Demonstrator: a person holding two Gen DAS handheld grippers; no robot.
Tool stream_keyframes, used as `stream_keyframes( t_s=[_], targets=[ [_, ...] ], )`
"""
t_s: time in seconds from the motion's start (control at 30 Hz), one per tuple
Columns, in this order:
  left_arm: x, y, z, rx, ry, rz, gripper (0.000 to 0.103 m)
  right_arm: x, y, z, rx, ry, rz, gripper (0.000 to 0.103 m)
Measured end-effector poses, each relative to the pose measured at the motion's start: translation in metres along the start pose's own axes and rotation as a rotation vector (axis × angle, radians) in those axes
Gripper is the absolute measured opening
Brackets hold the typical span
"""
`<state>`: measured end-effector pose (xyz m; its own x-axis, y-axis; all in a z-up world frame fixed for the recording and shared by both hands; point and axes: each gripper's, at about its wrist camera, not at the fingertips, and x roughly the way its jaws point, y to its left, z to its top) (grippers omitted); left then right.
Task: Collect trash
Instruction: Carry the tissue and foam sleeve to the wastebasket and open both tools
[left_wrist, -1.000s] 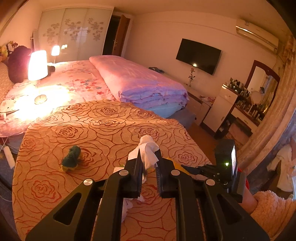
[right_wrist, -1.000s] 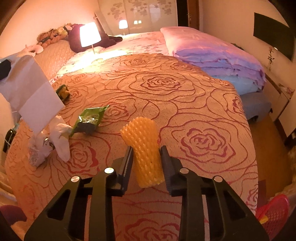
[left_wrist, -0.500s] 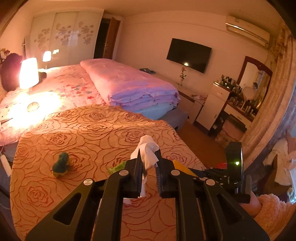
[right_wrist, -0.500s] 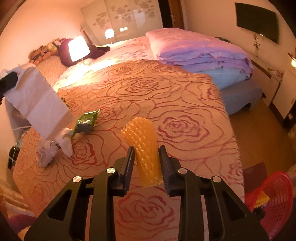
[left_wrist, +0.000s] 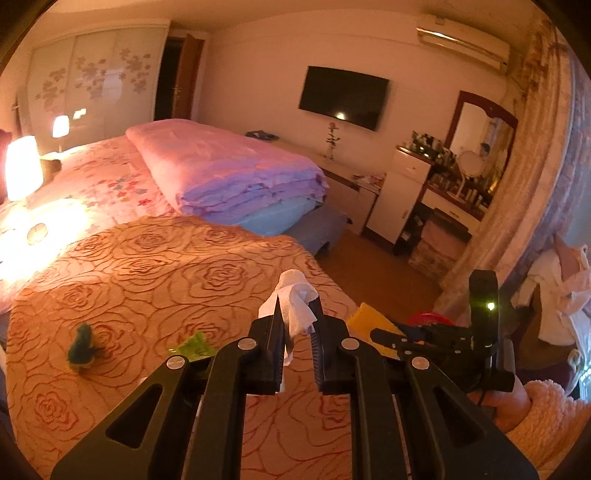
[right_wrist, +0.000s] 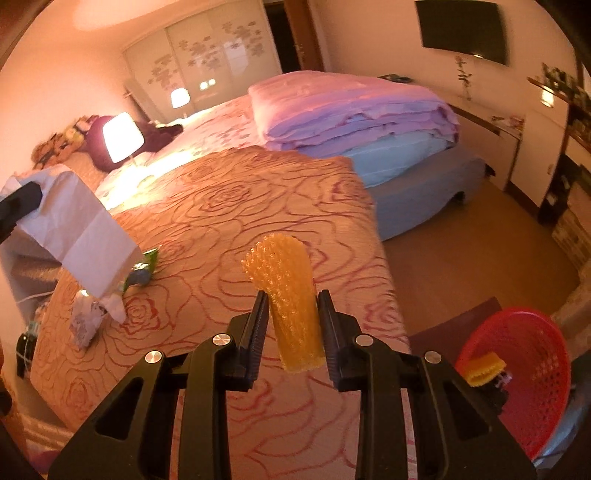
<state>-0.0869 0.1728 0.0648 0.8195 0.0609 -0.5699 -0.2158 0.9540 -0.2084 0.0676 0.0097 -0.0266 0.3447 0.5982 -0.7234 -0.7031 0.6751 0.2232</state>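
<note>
My left gripper (left_wrist: 297, 325) tilts downward over the near right corner of the orange rose-patterned bedspread (left_wrist: 155, 273), its jaws clamped on a white tissue (left_wrist: 295, 304) that sticks up above the tips. My right gripper (right_wrist: 291, 314) angles down more steeply past the bedspread's right edge, jaws squeezed onto a yellow foam net sleeve (right_wrist: 291, 295) standing upright between them. In the left view that gripper sits just to the right of mine, with my hand (left_wrist: 511, 402) in a fluffy sleeve behind it.

On the bedspread lie a green wrapper (right_wrist: 142, 267) near the left edge, a crumpled packet (right_wrist: 85, 323) at the near left corner, and a small green scrap (left_wrist: 83, 345). A red mesh basket (right_wrist: 535, 398) stands on the floor off the near right corner, 1 yellow sleeve piece (right_wrist: 484, 367) inside. Bare wooden floor (right_wrist: 461, 258) lies open between the bed's right edge and the white cabinets.
</note>
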Motion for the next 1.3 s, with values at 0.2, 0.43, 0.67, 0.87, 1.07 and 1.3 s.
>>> stream_keyframes(
  t_s=[0.2, 0.43, 0.67, 0.87, 1.07, 1.3],
  targets=[
    [0.02, -0.027, 0.0, 0.052, 0.034, -0.065, 0.012, -0.019, -0.023, -0.007, 0.044, -0.034, -0.056, 0.028],
    [0.042, -0.068, 0.0, 0.126, 0.067, -0.16, 0.012, -0.041, -0.058, -0.019, 0.122, -0.064, -0.139, 0.028],
    [0.064, -0.114, 0.004, 0.208, 0.099, -0.275, 0.012, -0.063, -0.092, -0.033, 0.206, -0.088, -0.23, 0.028],
    [0.091, -0.146, 0.006, 0.23, 0.152, -0.369, 0.012, -0.082, -0.117, -0.047, 0.267, -0.104, -0.303, 0.028],
    [0.123, -0.19, -0.003, 0.292, 0.216, -0.432, 0.012, -0.095, -0.139, -0.062, 0.321, -0.102, -0.351, 0.028],
    [0.168, -0.235, -0.026, 0.35, 0.316, -0.456, 0.012, -0.102, -0.163, -0.08, 0.39, -0.091, -0.384, 0.028]
  ],
)
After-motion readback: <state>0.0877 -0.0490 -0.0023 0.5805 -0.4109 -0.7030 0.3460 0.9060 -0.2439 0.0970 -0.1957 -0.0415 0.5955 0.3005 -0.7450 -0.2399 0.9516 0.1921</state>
